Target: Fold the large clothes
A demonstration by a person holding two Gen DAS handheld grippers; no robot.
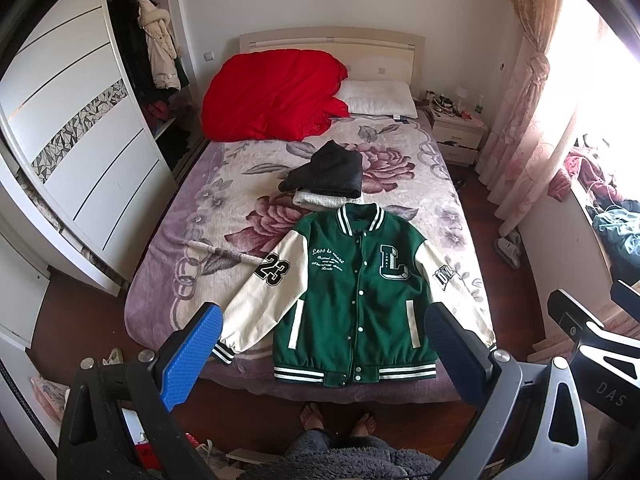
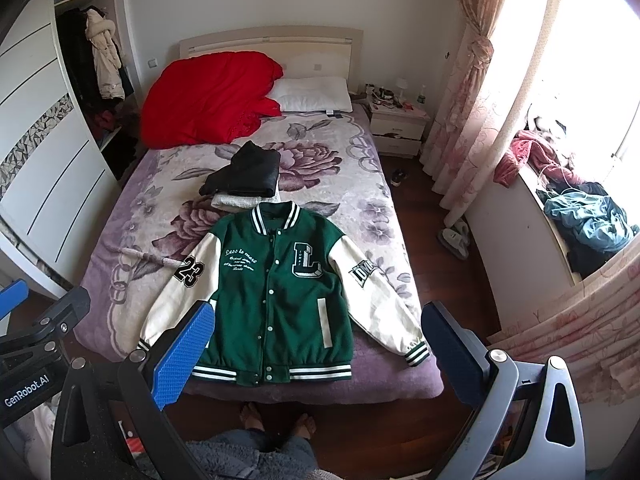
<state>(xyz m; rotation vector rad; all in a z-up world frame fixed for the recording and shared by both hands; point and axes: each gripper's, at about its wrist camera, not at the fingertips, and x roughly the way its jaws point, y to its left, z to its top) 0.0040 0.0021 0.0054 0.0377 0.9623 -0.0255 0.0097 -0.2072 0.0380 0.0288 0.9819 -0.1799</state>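
Note:
A green varsity jacket [image 1: 354, 296] with cream sleeves lies flat, front up and buttoned, at the foot of the bed; it also shows in the right wrist view [image 2: 276, 300]. Its sleeves spread out to both sides. My left gripper [image 1: 324, 344] is open and empty, held high above the jacket's hem. My right gripper [image 2: 316, 344] is open and empty, also high above the hem. Neither touches the jacket.
A stack of folded dark and white clothes [image 1: 326, 178] sits mid-bed behind the collar. A red duvet [image 1: 272, 96] and a white pillow [image 1: 380, 98] lie at the headboard. A wardrobe [image 1: 80, 140] stands left, a nightstand [image 1: 456, 132] and curtains right. The person's feet [image 1: 340, 420] are at the bed's foot.

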